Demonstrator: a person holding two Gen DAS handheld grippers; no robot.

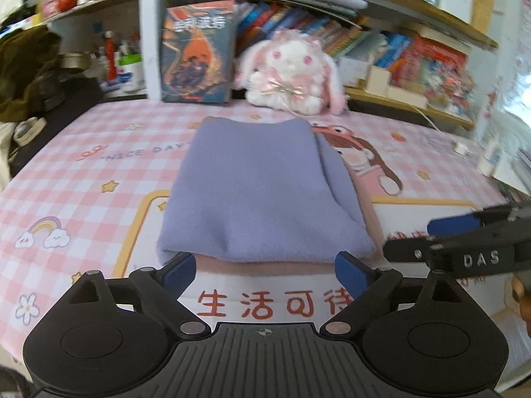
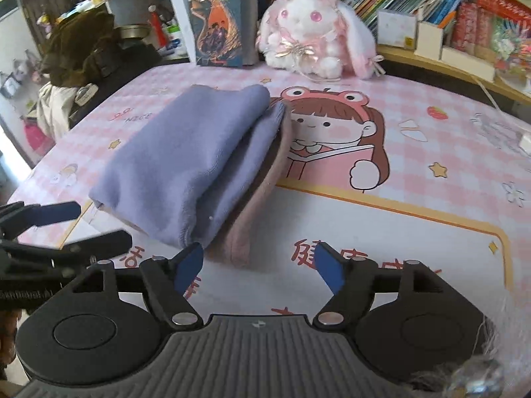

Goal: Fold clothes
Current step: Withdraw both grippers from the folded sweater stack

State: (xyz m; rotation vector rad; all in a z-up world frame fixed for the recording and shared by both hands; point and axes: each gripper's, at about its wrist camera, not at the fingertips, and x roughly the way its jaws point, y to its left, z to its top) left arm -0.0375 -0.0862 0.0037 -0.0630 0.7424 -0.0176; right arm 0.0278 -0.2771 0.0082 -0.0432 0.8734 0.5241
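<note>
Lavender fleece garment (image 1: pixel 262 192), folded over a pink layer, lies mid-frame on the pink checked cartoon tablecloth (image 1: pixel 99 172). Left gripper (image 1: pixel 265 270) low at its near edge, jaws wide, empty. Right gripper (image 2: pixel 259 267) at its near corner, jaws wide, empty.

The purple cloth (image 1: pixel 262 192) hides most of the pink garment (image 1: pixel 265 267).

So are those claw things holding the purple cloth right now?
No. Both the left gripper and right gripper are open and empty; the folded cloth lies free.
</note>
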